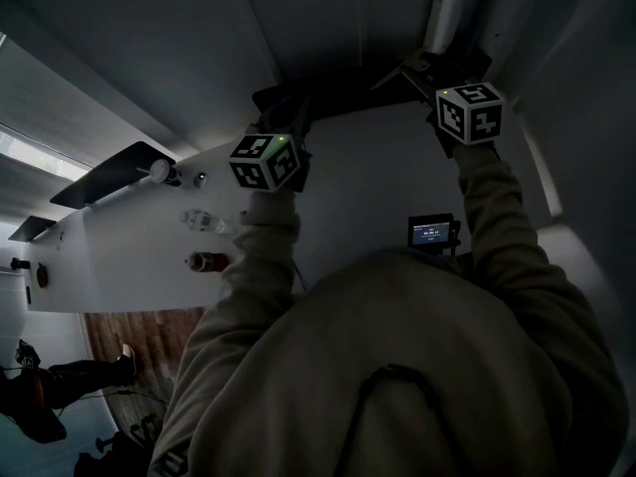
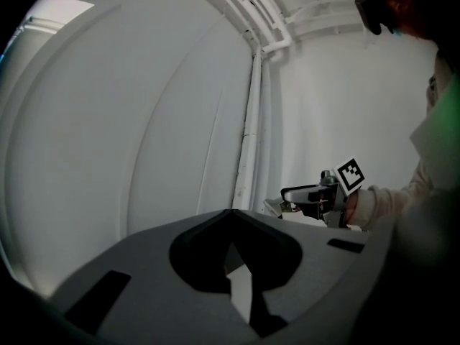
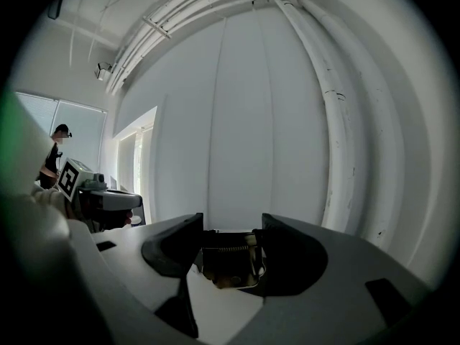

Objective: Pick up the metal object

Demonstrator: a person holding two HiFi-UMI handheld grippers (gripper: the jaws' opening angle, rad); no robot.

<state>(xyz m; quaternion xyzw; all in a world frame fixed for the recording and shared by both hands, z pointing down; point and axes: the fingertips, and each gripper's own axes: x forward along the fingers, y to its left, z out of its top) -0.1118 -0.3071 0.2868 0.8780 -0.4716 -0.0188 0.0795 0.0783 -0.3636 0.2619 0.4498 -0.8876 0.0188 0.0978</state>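
Two hand-held grippers face the white wall (image 3: 237, 121): my right hand-held gripper (image 3: 231, 228) clamps a small dark metal spring clip (image 3: 228, 263) between its jaws; my left hand-held gripper (image 2: 231, 218) is closed on nothing.

Right gripper (image 3: 231, 237) grips metal object (image 3: 228, 266) (sprung)

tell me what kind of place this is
Probably an indoor lab or workshop room, though that is a guess. It has bare white walls with white pipes running up to the ceiling. A white table holds a few small bottles, and there is wood flooring below.
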